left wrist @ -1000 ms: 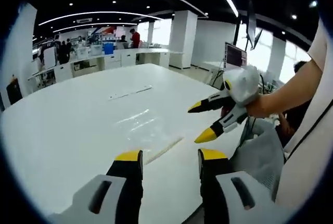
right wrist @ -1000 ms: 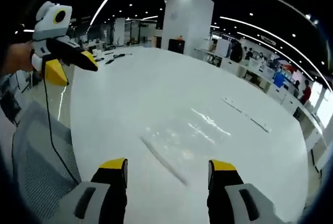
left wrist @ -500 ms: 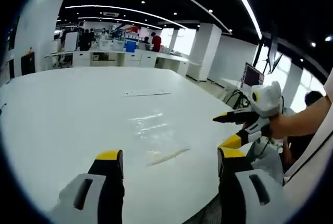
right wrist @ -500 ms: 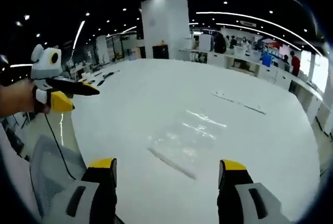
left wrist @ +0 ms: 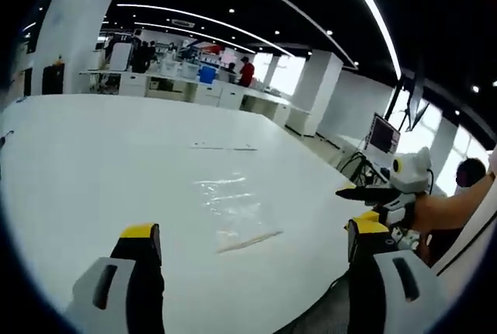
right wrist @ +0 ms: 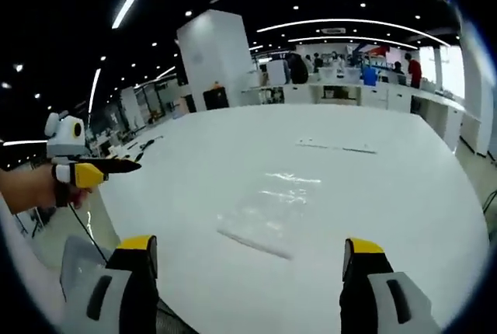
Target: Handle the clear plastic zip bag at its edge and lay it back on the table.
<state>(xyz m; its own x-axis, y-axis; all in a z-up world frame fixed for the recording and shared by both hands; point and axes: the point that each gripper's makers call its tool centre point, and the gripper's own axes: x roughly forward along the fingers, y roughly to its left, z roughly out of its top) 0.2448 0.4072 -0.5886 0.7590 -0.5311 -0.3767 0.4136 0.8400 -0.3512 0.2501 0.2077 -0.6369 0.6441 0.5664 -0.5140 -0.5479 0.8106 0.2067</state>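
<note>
Fingers [left wrist: 140, 242] of the left gripper [left wrist: 252, 241] stand spread wide and hold nothing, and the right gripper [right wrist: 250, 255] is spread just as wide. Ahead of both, the clear zip bag [left wrist: 231, 208] [right wrist: 268, 212] lies flat on the white table [left wrist: 93, 155] [right wrist: 404, 186], apart from either gripper, its zip edge nearest them.

The bag [left wrist: 233, 210] looked like thin clear plastic, glossy and wrinkled. The table [left wrist: 93, 155] was smooth, white, faintly shiny. The gripper [right wrist: 245, 272] jaws looked like matt black plastic with yellow tips.
</note>
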